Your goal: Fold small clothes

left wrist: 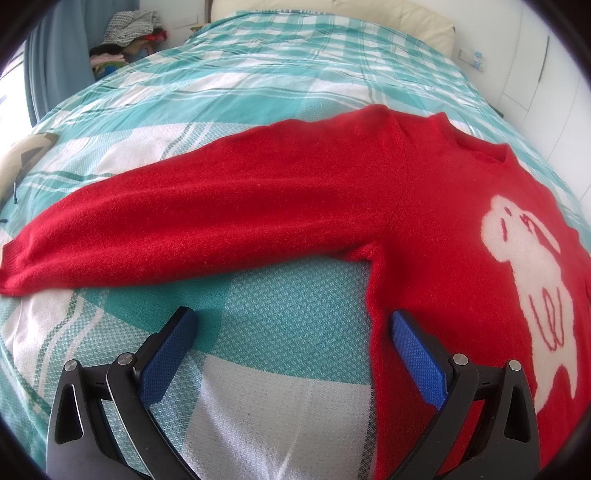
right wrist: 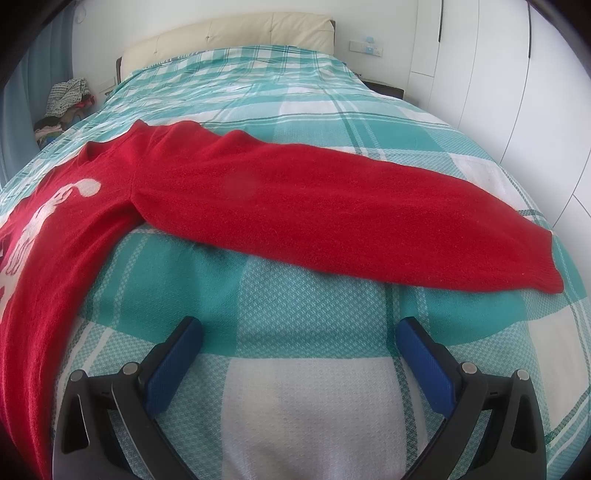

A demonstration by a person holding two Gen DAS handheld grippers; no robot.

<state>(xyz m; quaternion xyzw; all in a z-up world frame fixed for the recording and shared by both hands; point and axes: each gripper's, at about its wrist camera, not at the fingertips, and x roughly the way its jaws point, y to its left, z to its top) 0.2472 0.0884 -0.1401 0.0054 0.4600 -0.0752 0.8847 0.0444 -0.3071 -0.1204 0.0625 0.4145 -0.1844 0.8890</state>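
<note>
A small red sweater with a white rabbit design lies flat, front up, on the bed. In the left wrist view one sleeve stretches out to the left. My left gripper hangs open just below the armpit, its right finger over the sweater's side edge. In the right wrist view the sweater has its other sleeve stretched right, cuff at the far right. My right gripper is open over bare bedspread below that sleeve, holding nothing.
The teal and white plaid bedspread covers the whole bed, with a cream headboard at the far end. A pile of clothes sits beside the bed at the left. White wardrobe doors stand on the right.
</note>
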